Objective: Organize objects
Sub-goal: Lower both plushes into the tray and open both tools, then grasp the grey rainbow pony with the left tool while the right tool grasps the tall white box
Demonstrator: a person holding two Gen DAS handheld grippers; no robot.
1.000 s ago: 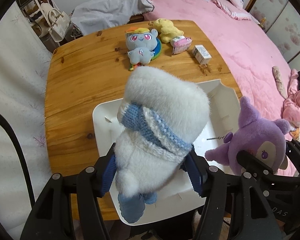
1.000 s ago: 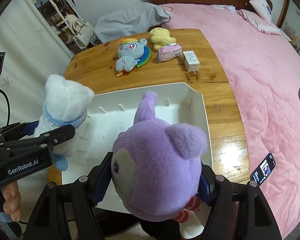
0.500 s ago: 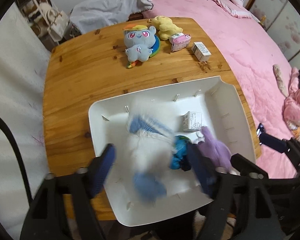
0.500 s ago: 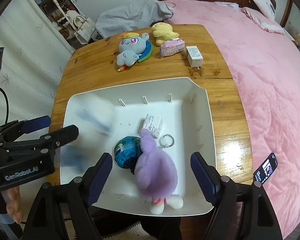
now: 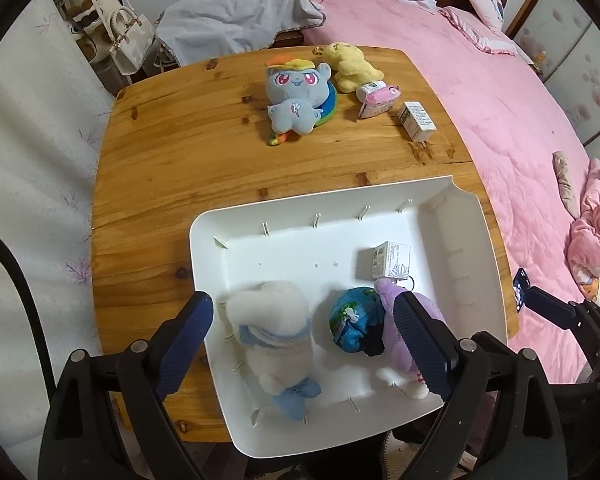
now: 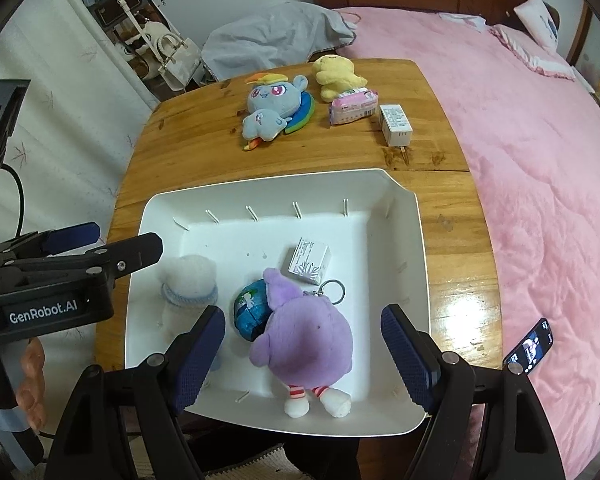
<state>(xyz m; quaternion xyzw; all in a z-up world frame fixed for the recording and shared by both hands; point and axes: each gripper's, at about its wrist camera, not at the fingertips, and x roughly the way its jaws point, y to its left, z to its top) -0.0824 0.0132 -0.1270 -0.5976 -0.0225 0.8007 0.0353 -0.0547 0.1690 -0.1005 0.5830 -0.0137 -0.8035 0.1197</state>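
The white plush (image 5: 274,340) lies in the near left part of the white tray (image 5: 476,240), its long axis running from the far side toward the near rim, its white head on the far end and its blue feet toward the near rim, with a blue knitted scarf across its middle. The left gripper (image 5: 304,344) hangs above it with its jaws spread wide; they have just been opening, and the plush lies below and between them, touched by neither pad. The purple plush (image 6: 304,340) lies beside it toward the tray's right, its long axis likewise far to near, one purple ear pointing to the far side and its striped legs and white feet at the near rim. The right gripper (image 6: 302,350) is above it, jaws apart and clear of the plush on both sides. Between the two toys sits a blue ball (image 6: 250,314), touching the purple plush, and a small white box (image 6: 310,266) lies just beyond the ear, with a key ring next to it. The tray rests on the near end of the wooden worktop (image 5: 172,168). At the worktop's far end, well apart from the tray, lie a blue pony plush (image 5: 298,96), a yellow plush (image 5: 350,66), a pink packet (image 5: 376,98) and another white box (image 5: 416,120).
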